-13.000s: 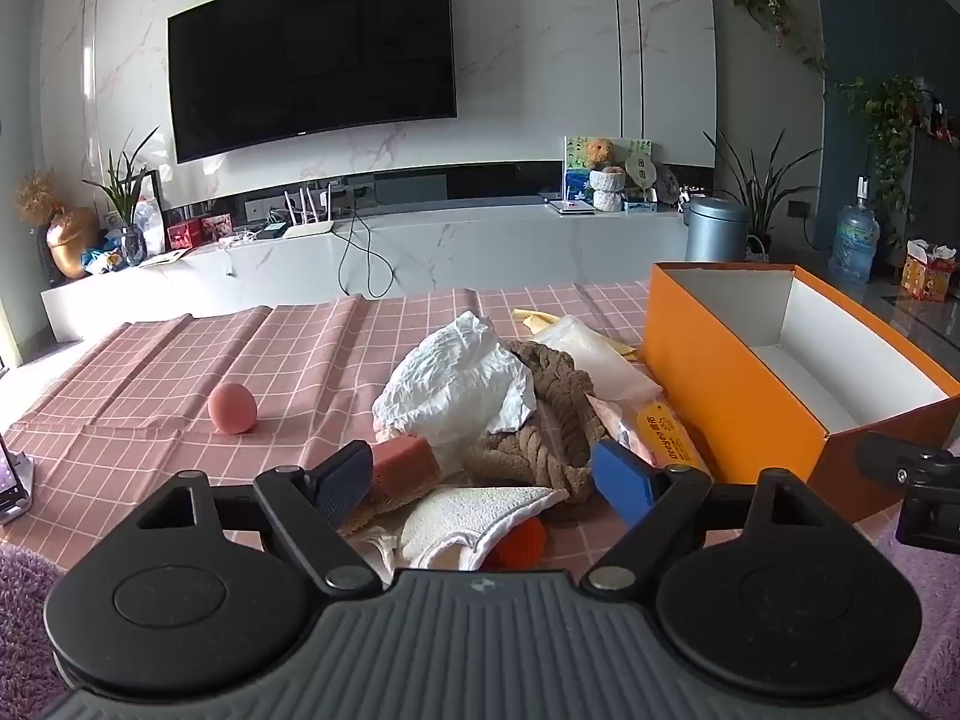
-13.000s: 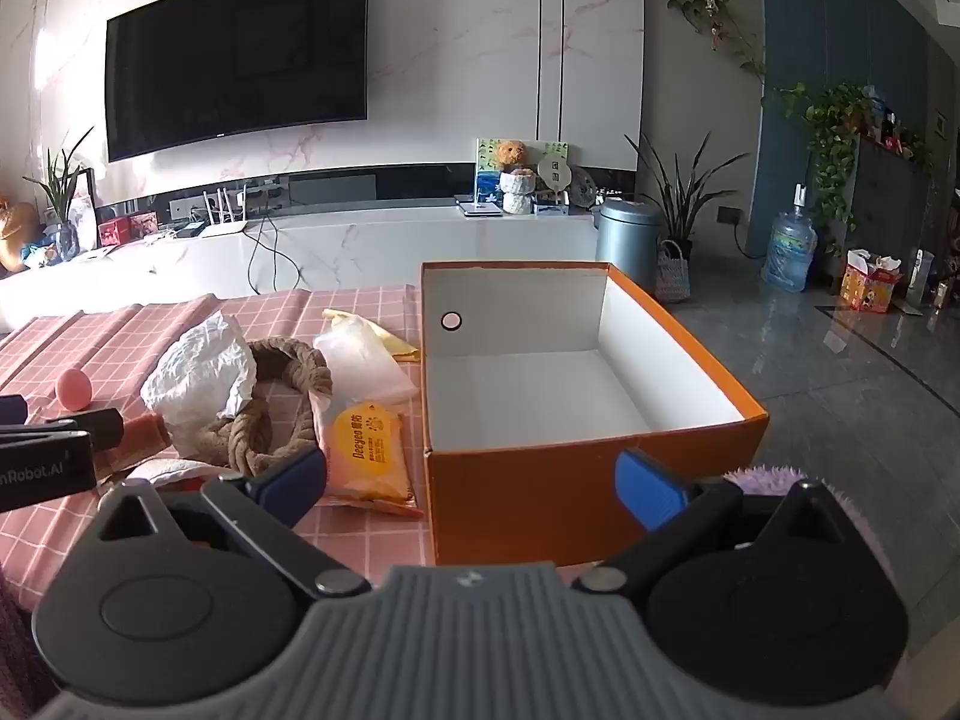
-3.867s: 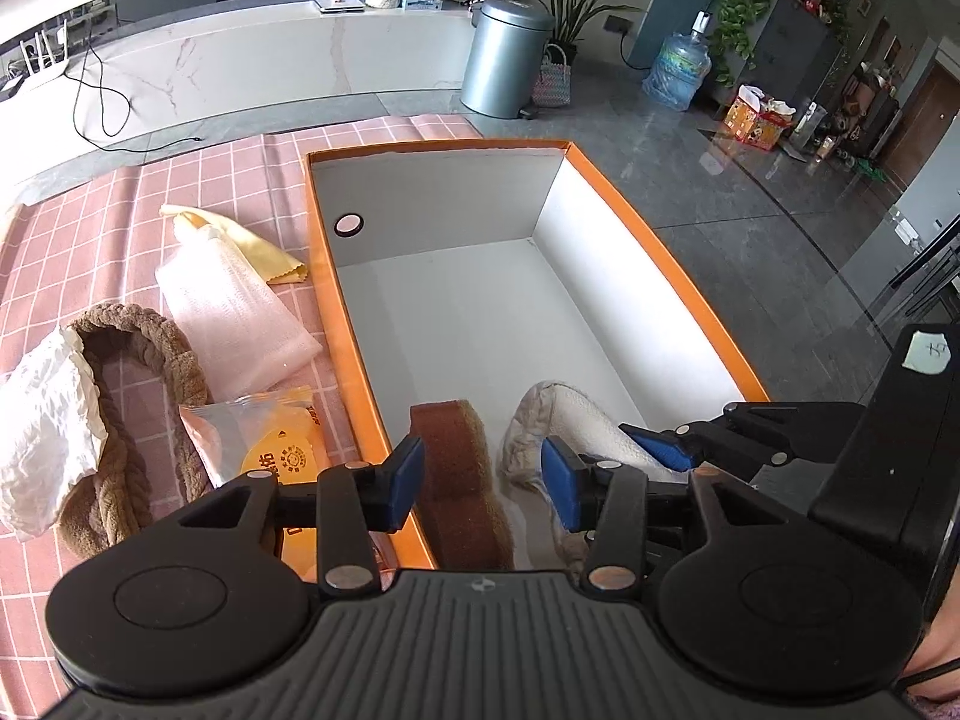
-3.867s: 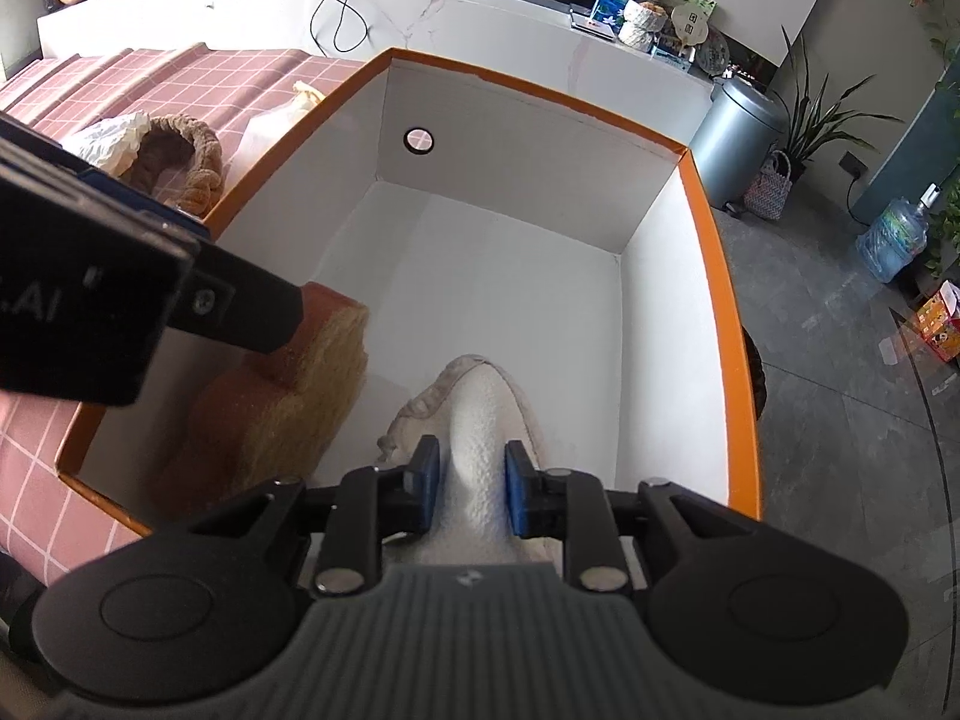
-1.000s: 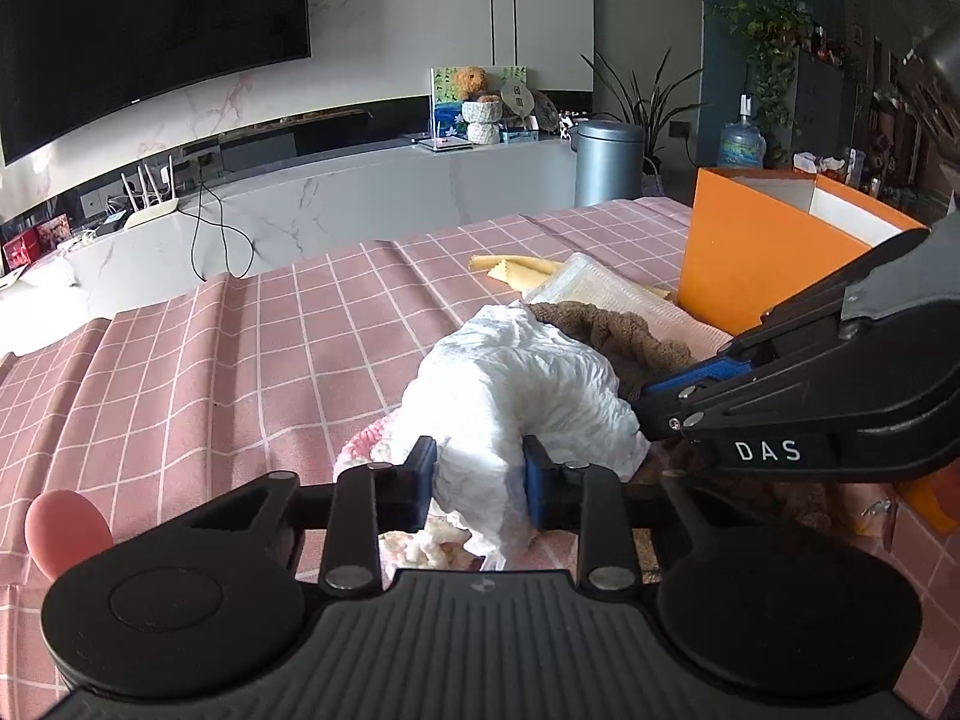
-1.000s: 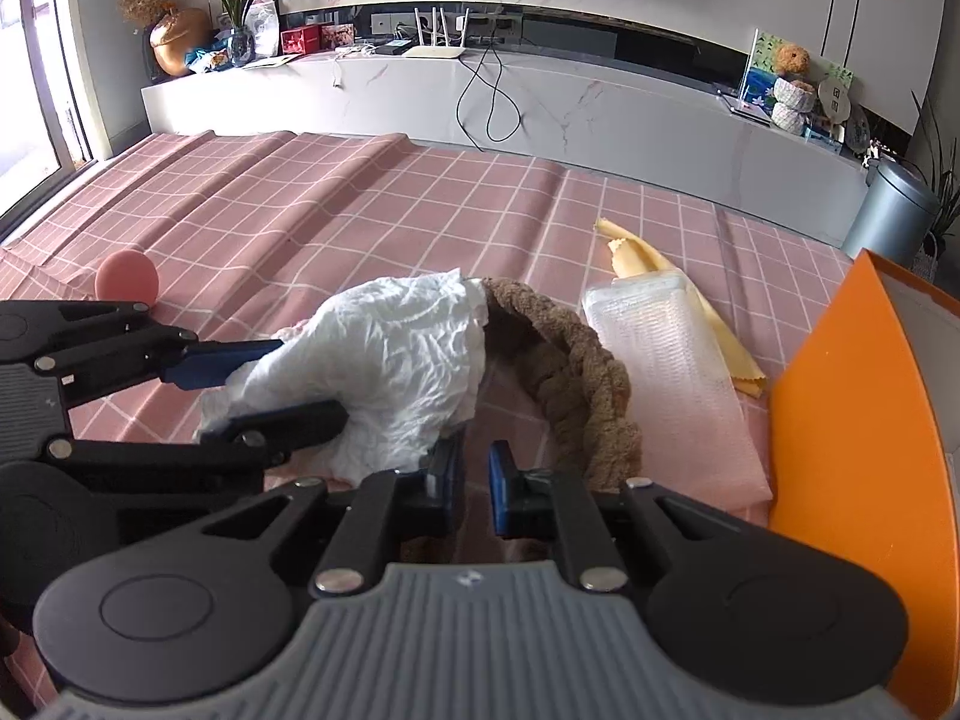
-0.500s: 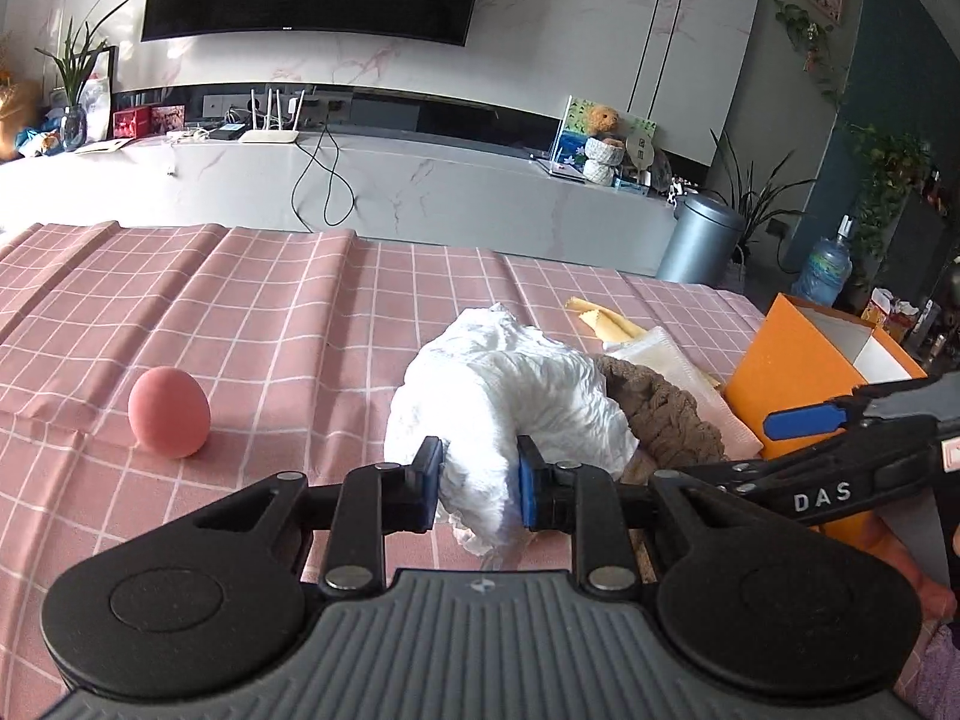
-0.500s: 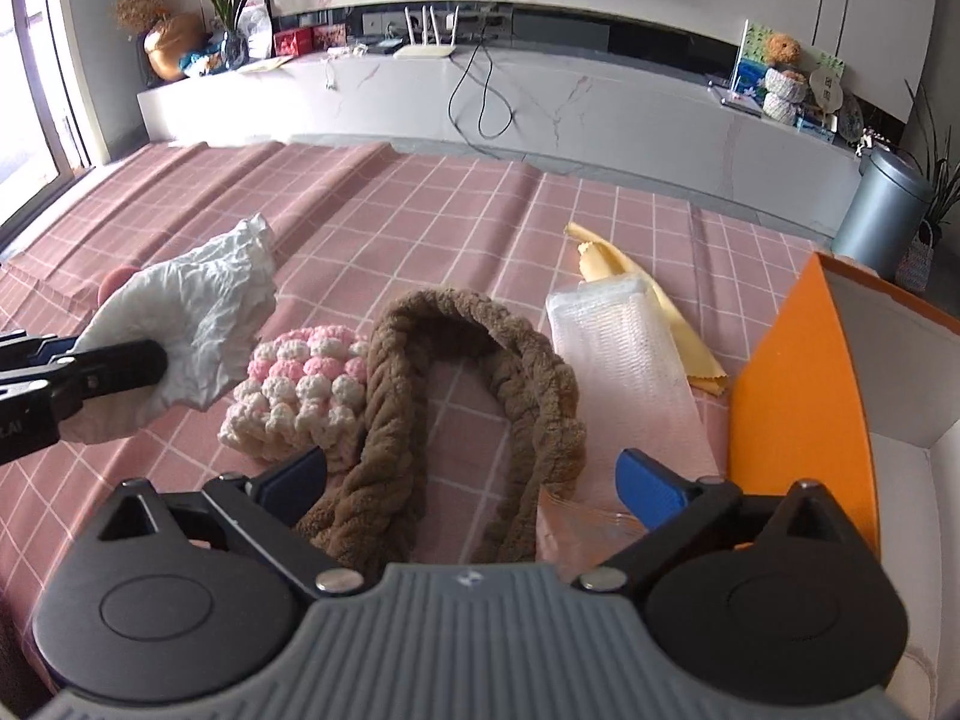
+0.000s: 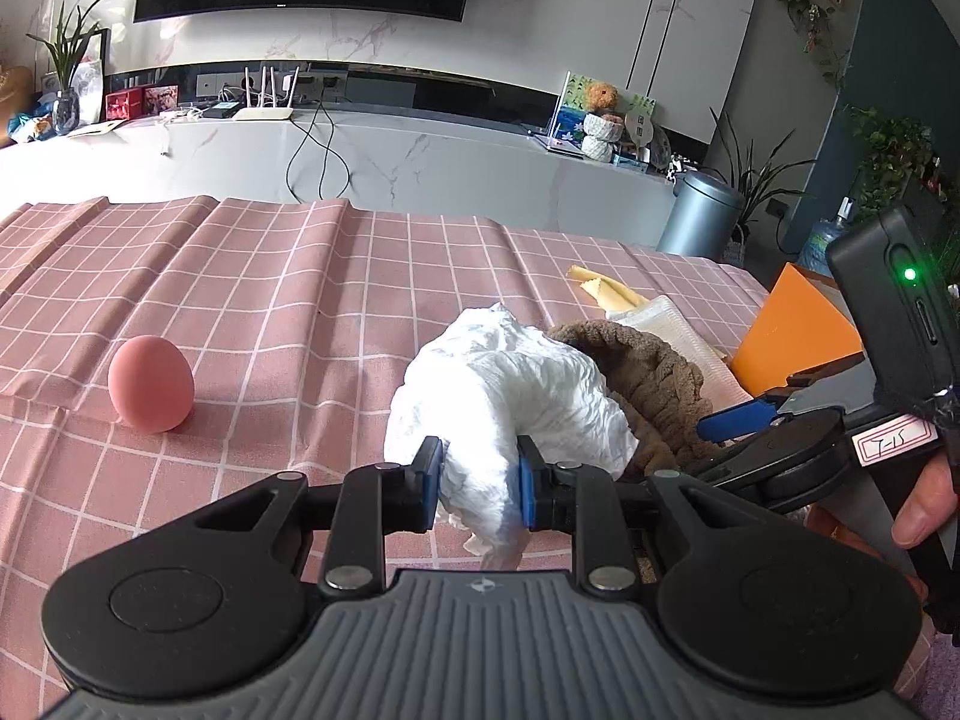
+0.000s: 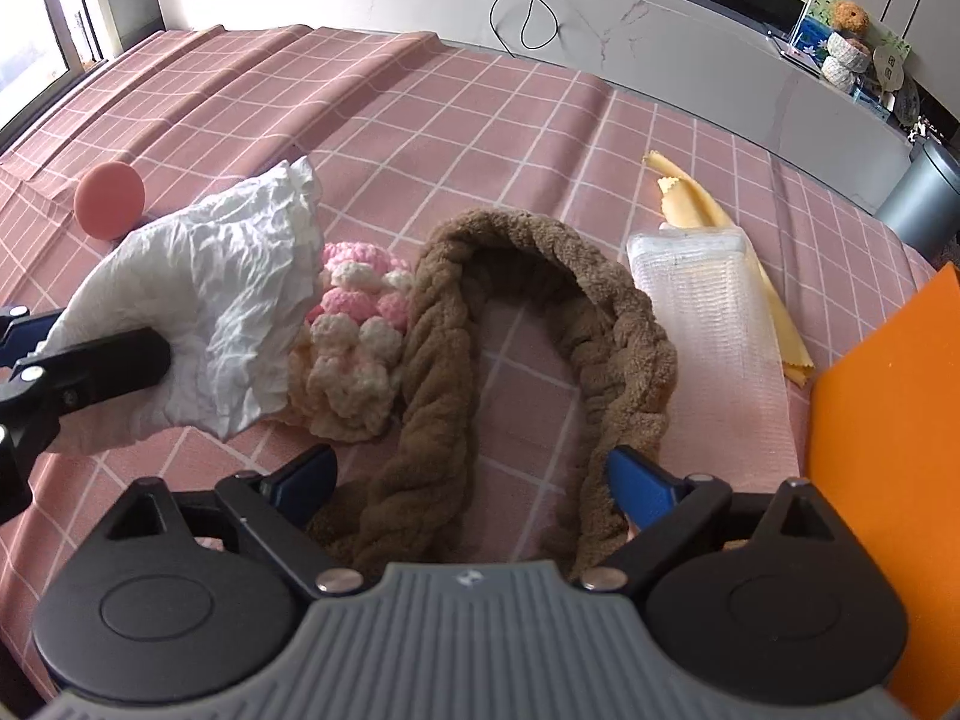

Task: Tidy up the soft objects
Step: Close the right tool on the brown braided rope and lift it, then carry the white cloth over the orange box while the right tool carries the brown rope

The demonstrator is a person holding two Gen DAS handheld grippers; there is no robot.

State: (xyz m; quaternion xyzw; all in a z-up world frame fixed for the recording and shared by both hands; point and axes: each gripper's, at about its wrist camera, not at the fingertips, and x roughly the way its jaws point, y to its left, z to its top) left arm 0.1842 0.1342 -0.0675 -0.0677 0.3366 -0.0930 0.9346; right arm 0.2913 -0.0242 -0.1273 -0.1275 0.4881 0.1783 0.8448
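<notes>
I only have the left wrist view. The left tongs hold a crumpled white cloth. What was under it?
Observer: A pink and cream crocheted piece lies on the pink checked tablecloth, beside the crumpled white cloth.
Operator: Are the right tongs holding anything?
Observer: No. The right tongs are open, and their jaws have just been opening and easing back. The brown braided rope loop lies between the jaws, unpressed.
Operator: Does the loop touch the crocheted piece?
Observer: Yes, its left strand lies against it.
</notes>
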